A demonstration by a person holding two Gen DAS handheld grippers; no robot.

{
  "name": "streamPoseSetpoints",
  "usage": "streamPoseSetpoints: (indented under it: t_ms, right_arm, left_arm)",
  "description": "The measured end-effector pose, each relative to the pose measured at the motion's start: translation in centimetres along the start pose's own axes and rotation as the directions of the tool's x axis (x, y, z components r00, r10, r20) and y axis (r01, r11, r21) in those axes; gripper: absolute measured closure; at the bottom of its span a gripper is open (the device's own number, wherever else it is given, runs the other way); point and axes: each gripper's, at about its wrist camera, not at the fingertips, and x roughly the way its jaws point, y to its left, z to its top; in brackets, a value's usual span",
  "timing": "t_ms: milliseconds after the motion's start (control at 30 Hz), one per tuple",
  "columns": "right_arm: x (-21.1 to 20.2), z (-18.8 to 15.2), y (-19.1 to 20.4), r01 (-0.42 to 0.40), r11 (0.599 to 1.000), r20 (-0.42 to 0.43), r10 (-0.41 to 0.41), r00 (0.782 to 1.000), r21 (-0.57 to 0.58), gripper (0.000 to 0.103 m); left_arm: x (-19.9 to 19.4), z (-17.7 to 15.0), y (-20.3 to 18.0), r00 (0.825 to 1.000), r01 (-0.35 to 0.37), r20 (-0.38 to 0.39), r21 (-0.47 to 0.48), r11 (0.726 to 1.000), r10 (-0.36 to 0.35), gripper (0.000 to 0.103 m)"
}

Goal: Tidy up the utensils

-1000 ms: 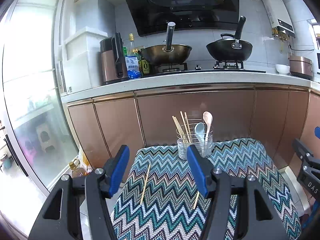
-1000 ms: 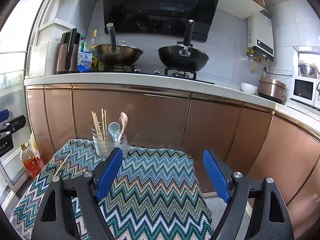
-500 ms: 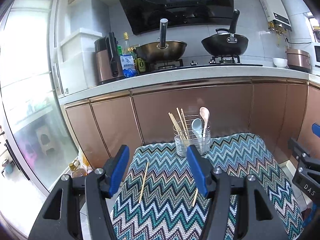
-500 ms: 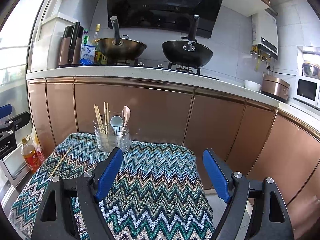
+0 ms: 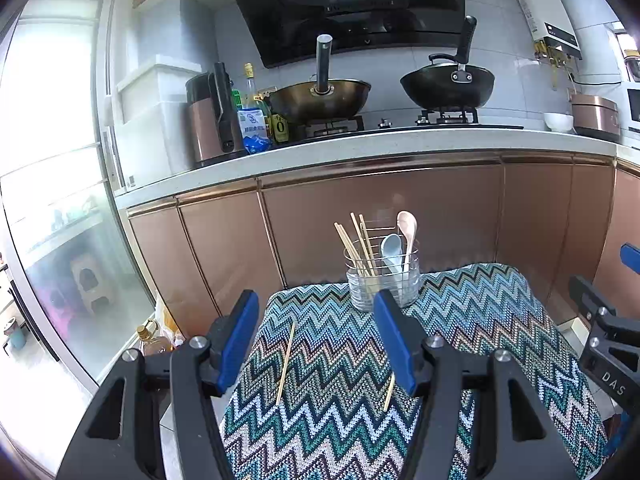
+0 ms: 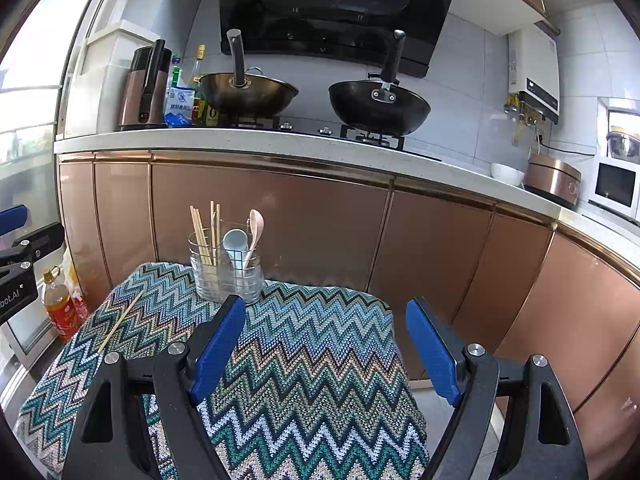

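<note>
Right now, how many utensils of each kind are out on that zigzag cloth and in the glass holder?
Chopsticks lying loose on the cloth: 2
Chopsticks standing in the holder: about 4, overlapping
Spoons in the holder: 2, blue and pink
Total: about 8

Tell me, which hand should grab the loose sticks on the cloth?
Probably the left. Its tool hangs open right above both chopsticks. The right tool is open too, but off to the side, over bare cloth.
</note>
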Motion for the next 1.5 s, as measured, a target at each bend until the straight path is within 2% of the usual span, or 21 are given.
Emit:
streamPoseSetpoints:
  t_ms: [467,900,1500]
  right_arm:
    - [0.6,0.0,1.1,-0.034,0.999,0.008,0.034,0.999,-0.018,0.021]
    - [1.9,0.2,1.4,-0.033,0.999,0.023,0.033,0.999,0.007,0.021]
    - [7.1,-1.1,3.0,-0.073,0.997,-0.087,0.071,0.994,-0.011,0.024]
  left_arm:
    - [0.4,-0.3,-0.3,1.000,0.003,0.006,0.015,1.000,-0.003,0.045]
    - [4.1,-0.7,1.3,0.999,0.010,-0.047,-0.044,0.999,-0.012,0.045]
    - [10.5,-2.2,1.4,0.991,0.008,-0.135,-0.080,0.997,-0.019,0.045]
